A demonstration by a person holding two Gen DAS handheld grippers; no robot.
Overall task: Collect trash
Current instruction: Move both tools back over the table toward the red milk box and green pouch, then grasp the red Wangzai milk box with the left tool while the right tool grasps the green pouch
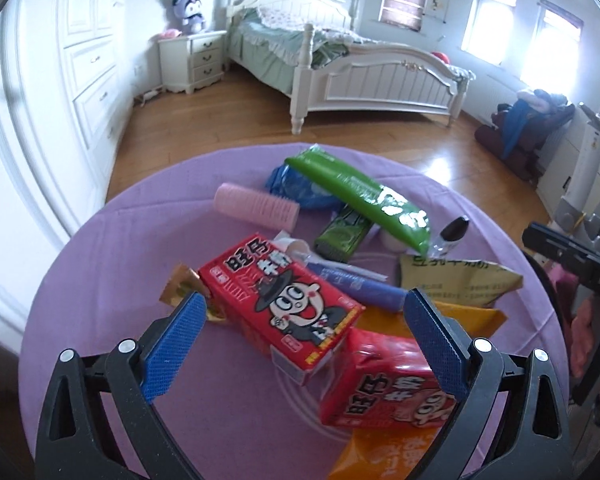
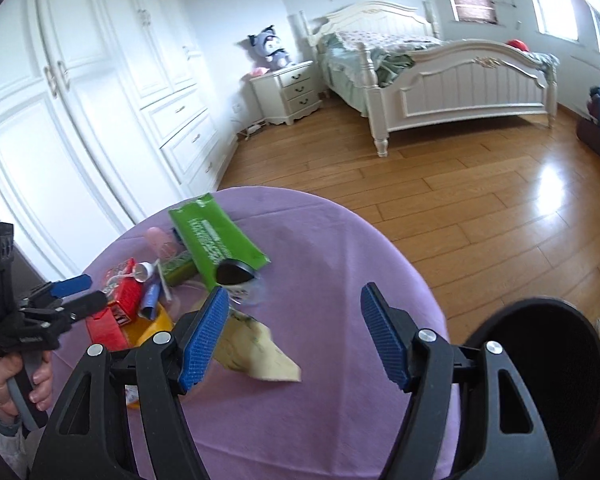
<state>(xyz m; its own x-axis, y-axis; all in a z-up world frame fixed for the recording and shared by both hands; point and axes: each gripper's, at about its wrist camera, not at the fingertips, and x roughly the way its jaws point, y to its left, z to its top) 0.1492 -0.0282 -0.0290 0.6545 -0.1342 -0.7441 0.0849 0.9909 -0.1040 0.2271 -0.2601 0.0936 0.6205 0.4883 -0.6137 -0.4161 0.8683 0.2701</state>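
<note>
- A red milk carton with a cartoon face (image 1: 288,300) lies at centre frame on the round purple-clothed surface (image 1: 112,280), between the wide-open pads of the left tool (image 1: 300,320).
- A second red carton (image 1: 380,384) touches it; both could be caught or knocked aside.
- The right tool (image 2: 296,336) is seen part-open, empty.
- A black mesh bin (image 2: 540,360), lower right, shows no contents.

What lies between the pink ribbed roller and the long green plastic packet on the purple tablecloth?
In the left wrist view, a crumpled blue plastic bag lies between the pink ribbed roller and the long green plastic packet.
</note>
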